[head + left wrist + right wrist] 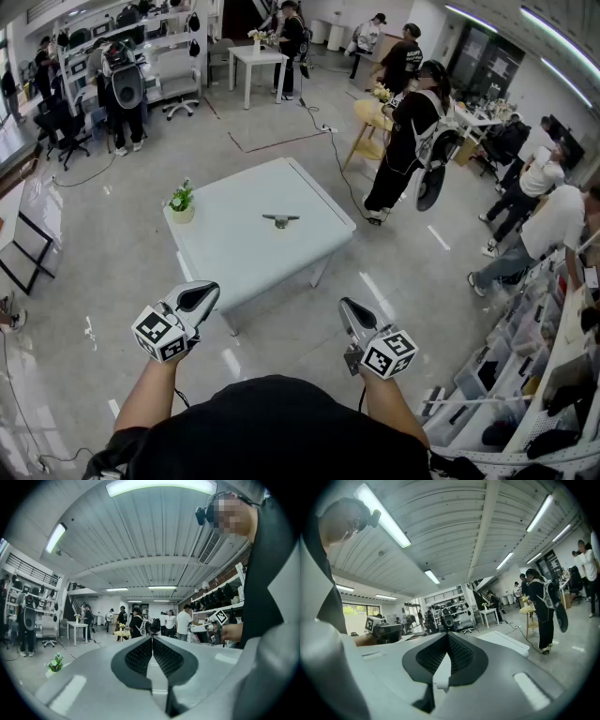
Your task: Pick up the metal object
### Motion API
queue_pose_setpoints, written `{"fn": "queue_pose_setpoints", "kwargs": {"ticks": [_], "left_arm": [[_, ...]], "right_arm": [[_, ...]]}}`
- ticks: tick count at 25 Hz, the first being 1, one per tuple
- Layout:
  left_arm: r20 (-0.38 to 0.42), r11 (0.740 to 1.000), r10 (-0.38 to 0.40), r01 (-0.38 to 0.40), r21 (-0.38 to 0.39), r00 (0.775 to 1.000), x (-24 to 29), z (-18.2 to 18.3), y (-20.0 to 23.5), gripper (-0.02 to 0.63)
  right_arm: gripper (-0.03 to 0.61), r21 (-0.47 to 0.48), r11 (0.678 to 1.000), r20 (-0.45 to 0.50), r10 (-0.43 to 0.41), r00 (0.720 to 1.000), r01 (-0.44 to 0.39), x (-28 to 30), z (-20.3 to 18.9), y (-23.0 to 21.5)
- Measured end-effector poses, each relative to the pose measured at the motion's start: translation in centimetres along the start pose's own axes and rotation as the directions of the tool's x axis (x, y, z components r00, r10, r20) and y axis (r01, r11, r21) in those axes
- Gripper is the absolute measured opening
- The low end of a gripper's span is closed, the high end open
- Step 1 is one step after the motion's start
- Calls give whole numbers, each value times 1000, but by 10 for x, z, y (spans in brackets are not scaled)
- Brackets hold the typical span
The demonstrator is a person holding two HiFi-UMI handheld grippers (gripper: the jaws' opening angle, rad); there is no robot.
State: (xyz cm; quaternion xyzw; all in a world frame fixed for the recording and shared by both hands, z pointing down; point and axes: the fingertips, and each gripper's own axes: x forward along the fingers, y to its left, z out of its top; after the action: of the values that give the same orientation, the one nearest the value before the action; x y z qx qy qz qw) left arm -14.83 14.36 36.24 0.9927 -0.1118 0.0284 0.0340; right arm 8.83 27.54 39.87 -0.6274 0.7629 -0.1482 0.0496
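While the metal object (pixel 281 221) lies near the middle of the white desk (pixel 234 253), well apart from both tongs, the left tongs (pixel 199 297) and the right tongs (pixel 353 313) hang short of the desk's near edge, each closed with nothing between its jaws. A small potted plant (pixel 181 201) stands near the desk's left corner, apart from the metal object

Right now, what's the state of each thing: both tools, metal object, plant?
left tool: shut, empty, held short of the table
right tool: shut, empty, held short of the table
metal object: lying on the table, untouched
potted plant: upright, at the table's left corner
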Motion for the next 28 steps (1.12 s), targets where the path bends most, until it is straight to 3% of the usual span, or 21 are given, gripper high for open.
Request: {"fn": "queue_pose_setpoints", "kwargs": {"ticks": [9, 18, 28], "left_arm": [[3, 1000, 1, -1, 5, 1000, 20, -8, -14, 0], [-24, 1000, -18, 18, -8, 1000, 58, -8, -44, 2], [-77, 998, 52, -53, -20, 996, 96, -19, -60, 72]], "right_arm": [[30, -72, 997, -29, -11, 1000, 9, -8, 3, -21], [35, -62, 998, -17, -20, 1000, 19, -19, 17, -52], [135, -35, 999, -11, 7, 1000, -7, -36, 19, -88]]}}
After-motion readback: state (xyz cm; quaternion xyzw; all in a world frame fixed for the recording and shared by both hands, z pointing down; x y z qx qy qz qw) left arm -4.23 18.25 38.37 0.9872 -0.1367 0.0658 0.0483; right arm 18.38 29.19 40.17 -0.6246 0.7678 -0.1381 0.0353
